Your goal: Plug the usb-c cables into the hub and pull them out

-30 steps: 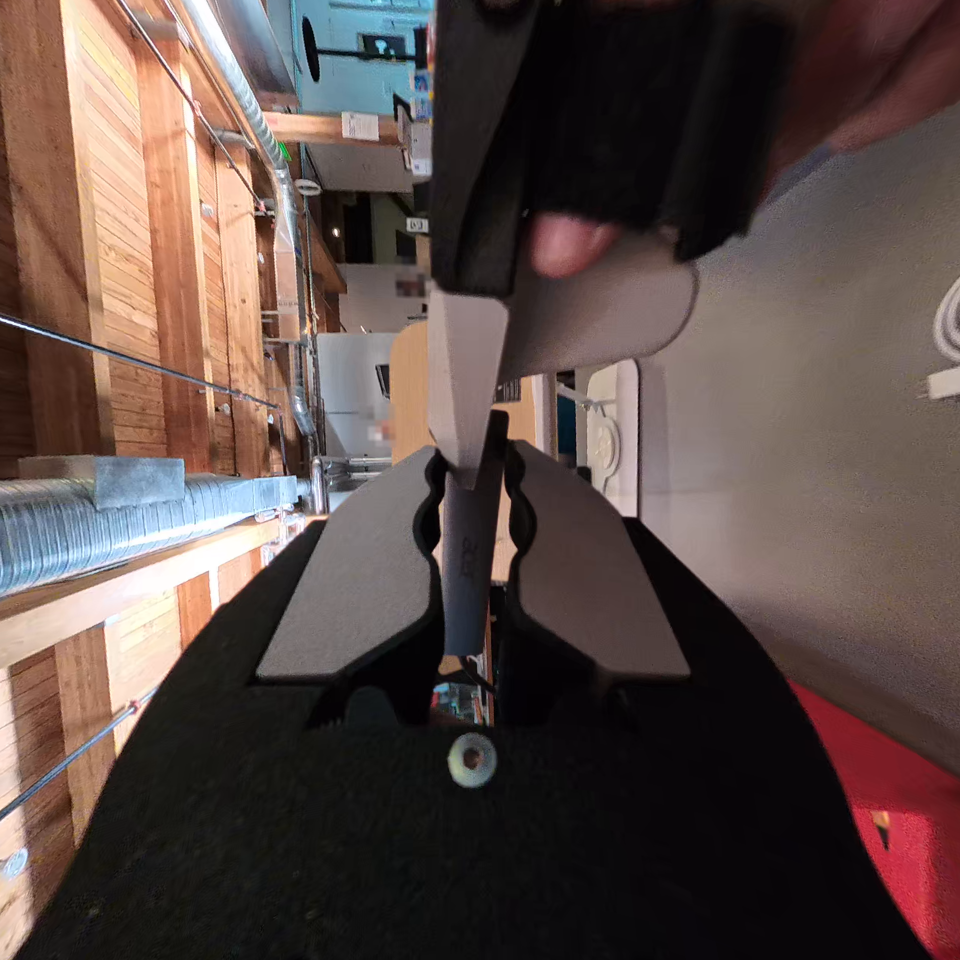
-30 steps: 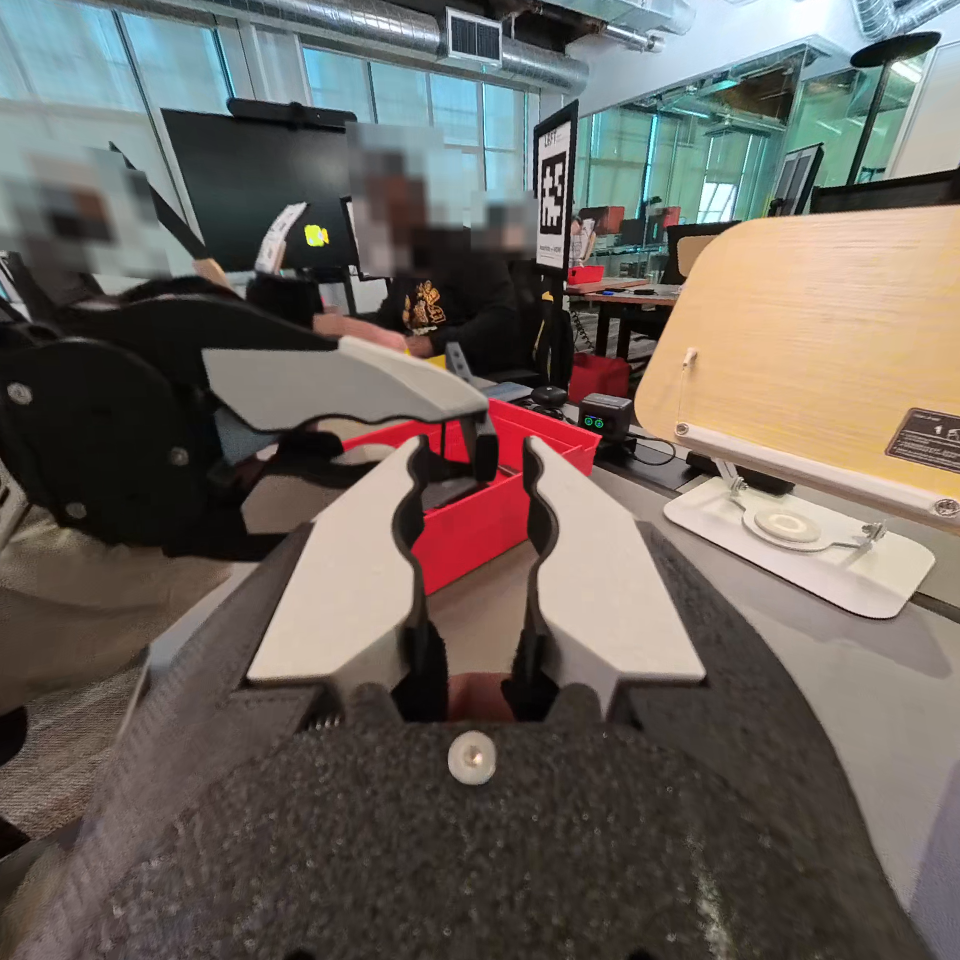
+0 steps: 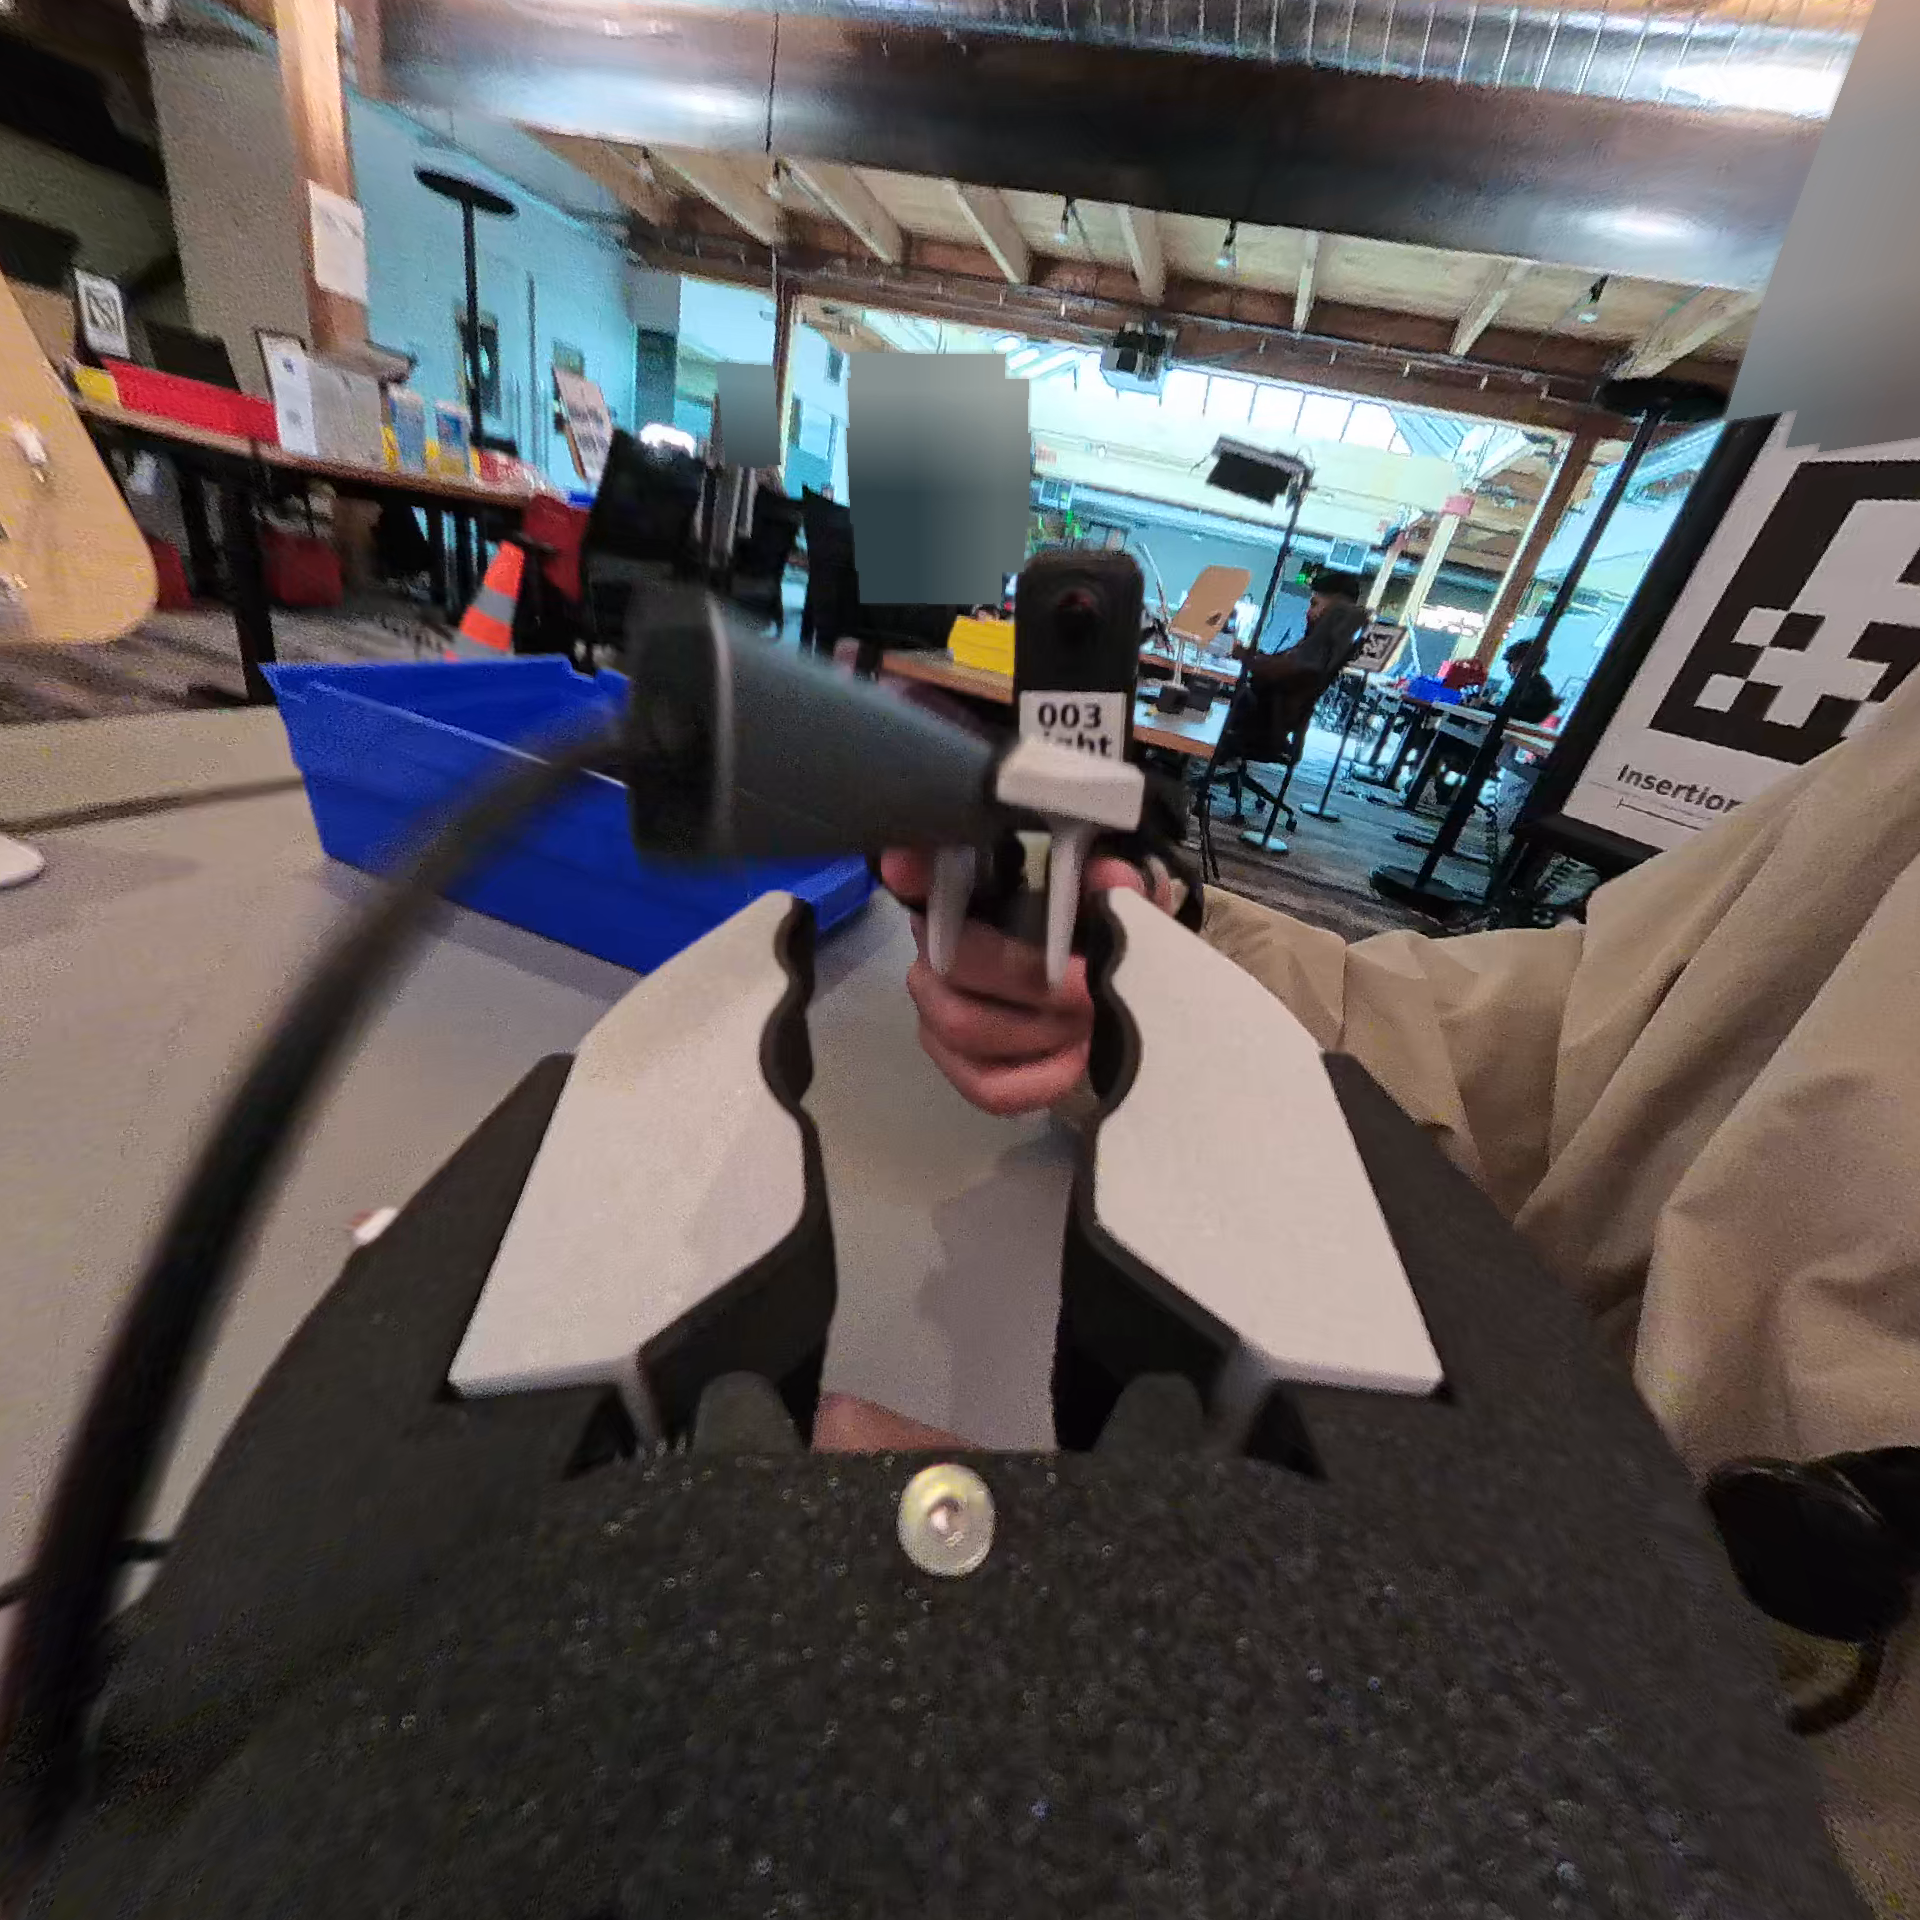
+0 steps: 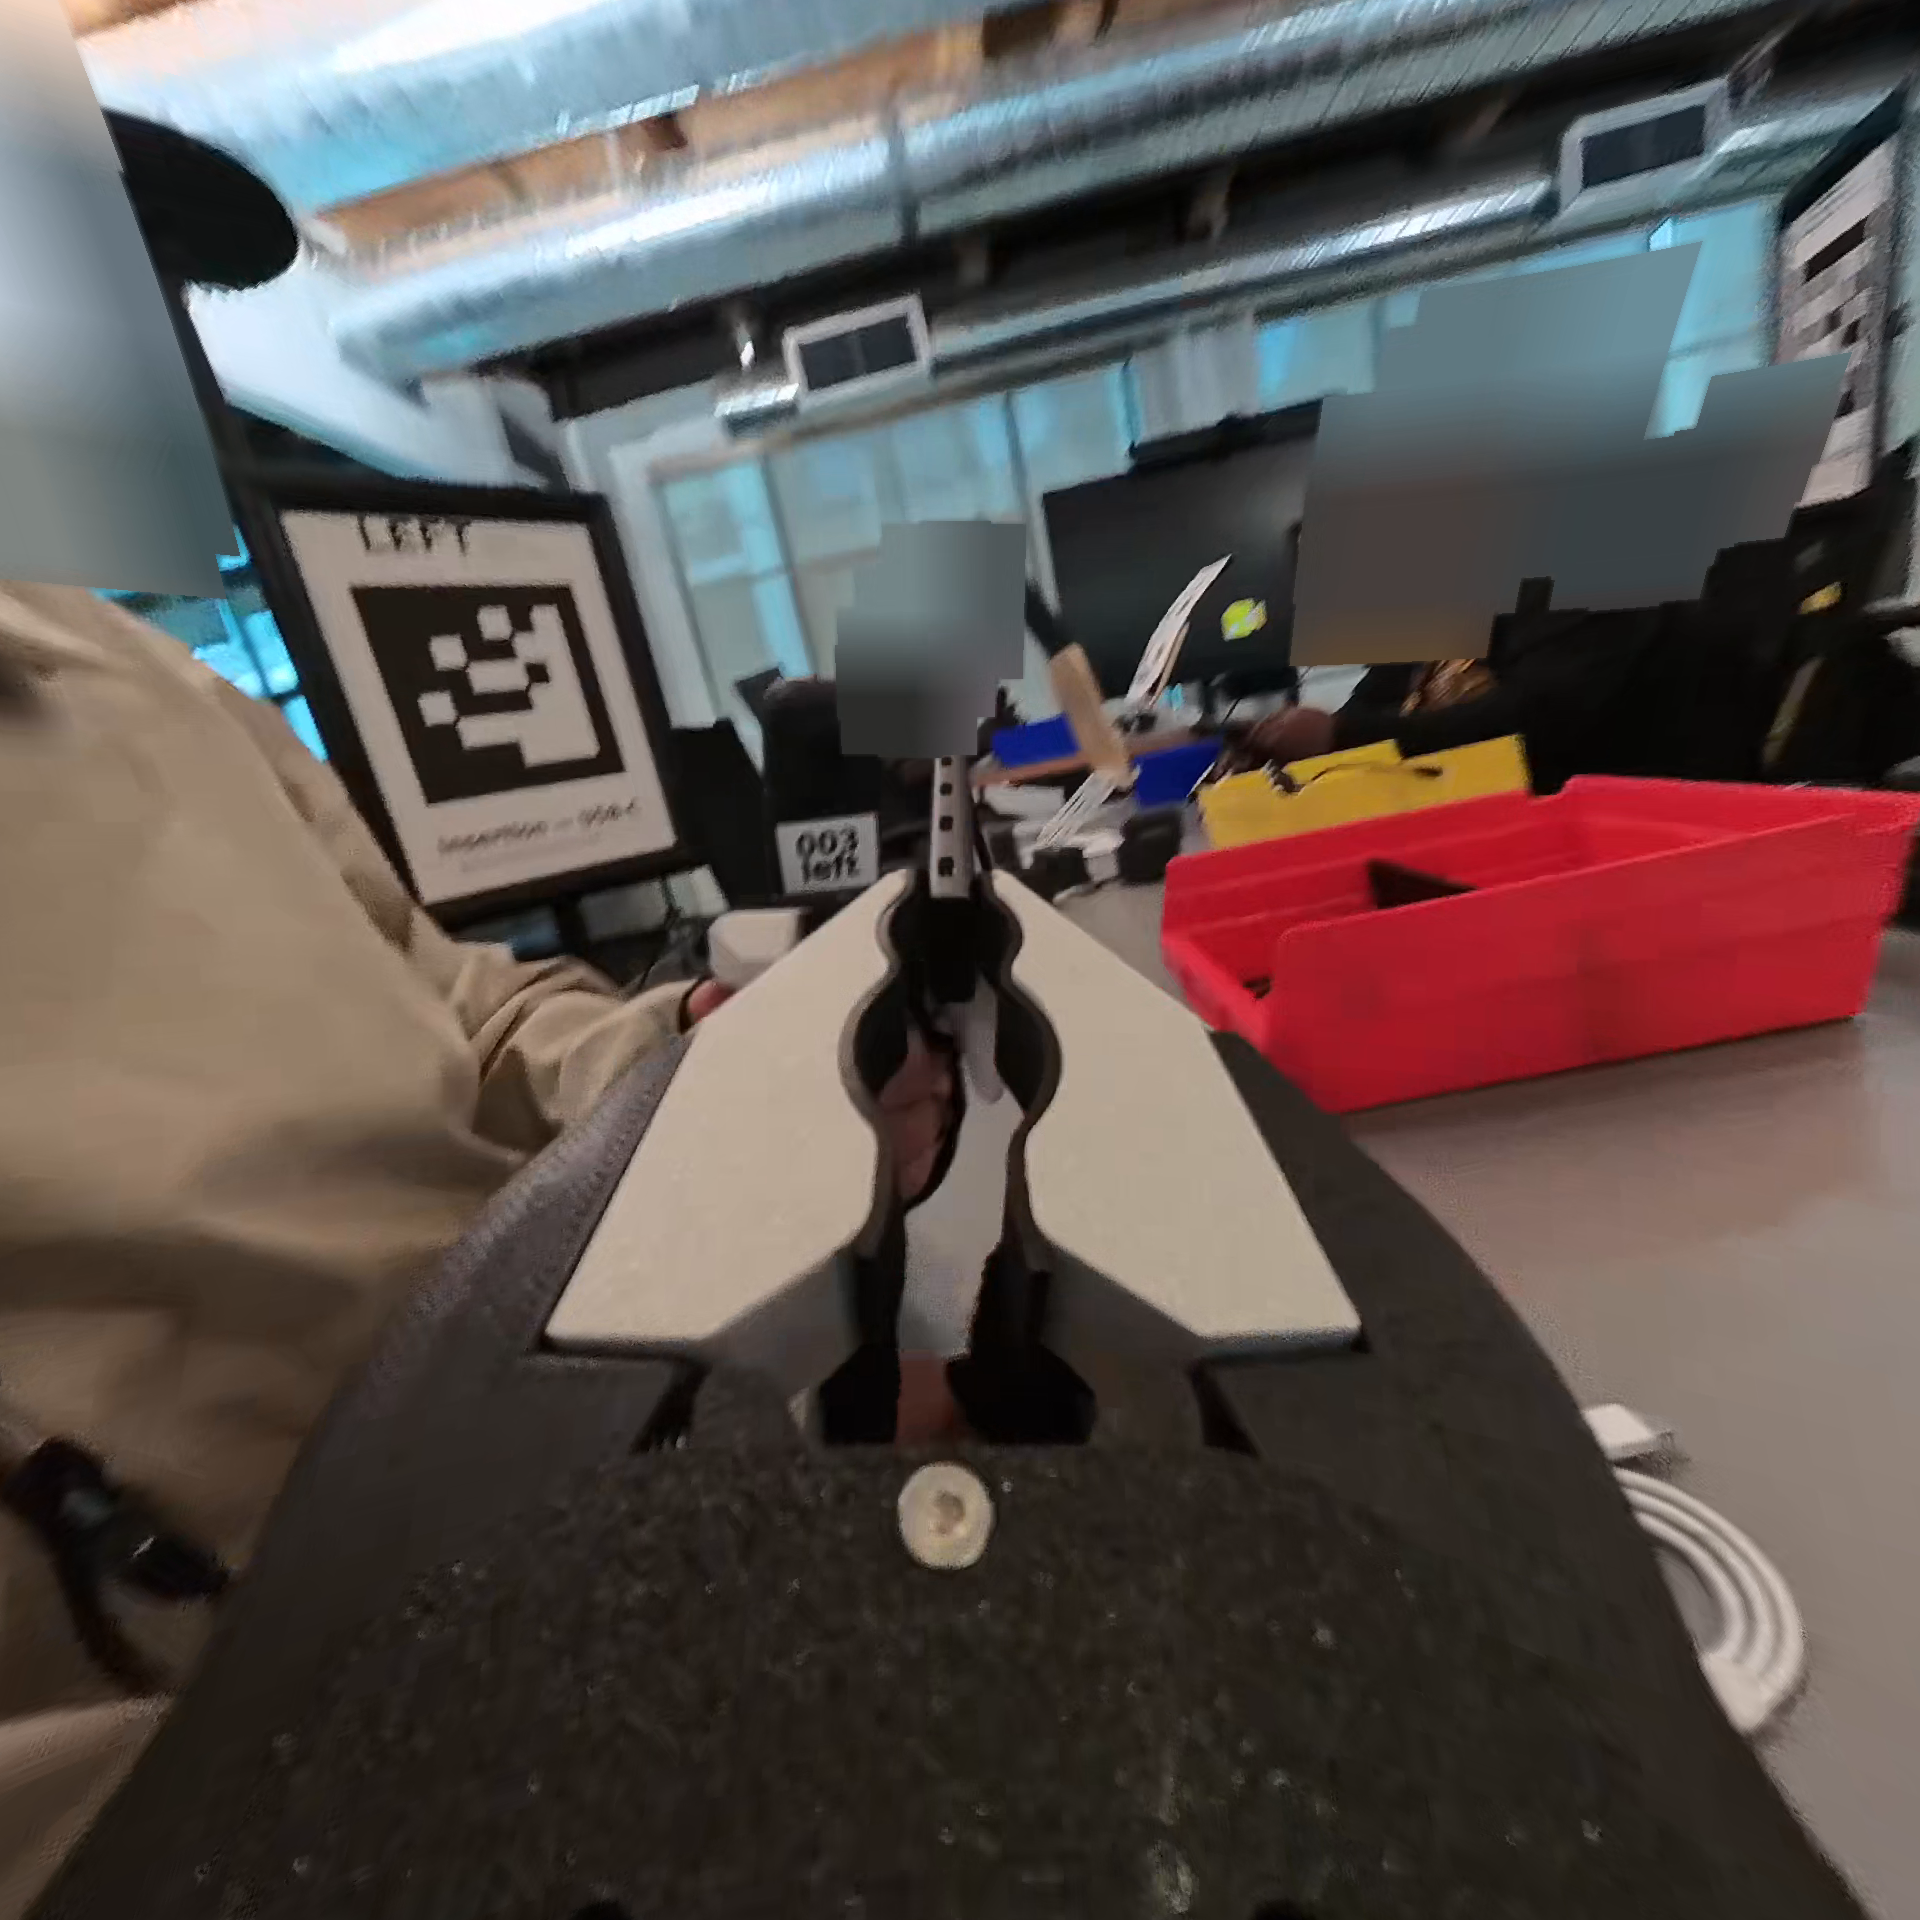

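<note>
Between my left gripper's (image 3: 951, 912) fingers nothing remains: a second ago they pinched the grey hub (image 4: 952, 831), now they stand spread and empty. My right gripper (image 4: 951, 885), open before, is pressed together on the hub's edge, its ports facing away and its black lead (image 3: 260, 1091) trailing down to the left. So the hub has changed hands, I judge. The white usb-c cable (image 4: 1714, 1621) lies coiled on the table (image 4: 1662, 1247), near right, unplugged; my freed left fingers should fetch it.
</note>
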Demonstrator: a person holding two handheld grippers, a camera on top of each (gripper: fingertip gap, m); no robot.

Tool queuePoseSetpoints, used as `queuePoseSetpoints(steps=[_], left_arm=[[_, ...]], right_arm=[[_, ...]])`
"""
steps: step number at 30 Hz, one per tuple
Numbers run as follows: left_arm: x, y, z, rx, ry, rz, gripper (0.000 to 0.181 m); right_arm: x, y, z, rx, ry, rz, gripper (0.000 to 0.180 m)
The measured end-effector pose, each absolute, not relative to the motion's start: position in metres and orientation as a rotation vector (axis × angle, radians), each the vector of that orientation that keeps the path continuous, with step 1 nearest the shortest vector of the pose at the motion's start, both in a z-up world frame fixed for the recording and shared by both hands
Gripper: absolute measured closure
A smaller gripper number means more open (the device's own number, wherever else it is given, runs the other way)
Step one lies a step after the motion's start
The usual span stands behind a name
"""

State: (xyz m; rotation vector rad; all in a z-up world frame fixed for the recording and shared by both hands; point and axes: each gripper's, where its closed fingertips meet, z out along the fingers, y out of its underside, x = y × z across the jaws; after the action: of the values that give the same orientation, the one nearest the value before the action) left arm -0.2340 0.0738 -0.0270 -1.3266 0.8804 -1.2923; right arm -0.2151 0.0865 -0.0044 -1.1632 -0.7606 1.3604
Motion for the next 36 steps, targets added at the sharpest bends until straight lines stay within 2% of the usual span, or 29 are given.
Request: queuePoseSetpoints(steps=[12,19,23,31,36], left_arm=[[-0.238,0.068,-0.039,-1.304,1.0,-1.23,0.163],[-0.238,0.062,-0.04,-1.299,1.024,-1.318,0.171],[-0.238,0.061,-0.045,-1.297,1.075,-1.29,0.169],[-0.251,0.083,-0.046,-1.219,1.173,-0.734,0.17],[-0.298,0.14,-0.049,-1.267,1.088,-0.308,0.17]], right_arm=[[-0.243,0.069,-0.035,-1.277,-0.943,1.427,0.171],[-0.245,0.064,-0.046,-1.319,-1.004,1.445,0.171],[-0.246,0.063,-0.05,-1.337,-1.025,1.444,0.171],[-0.241,0.088,-0.059,-1.403,-0.947,1.328,0.16],[-0.217,0.146,-0.08,-1.604,-0.732,1.037,0.146]])
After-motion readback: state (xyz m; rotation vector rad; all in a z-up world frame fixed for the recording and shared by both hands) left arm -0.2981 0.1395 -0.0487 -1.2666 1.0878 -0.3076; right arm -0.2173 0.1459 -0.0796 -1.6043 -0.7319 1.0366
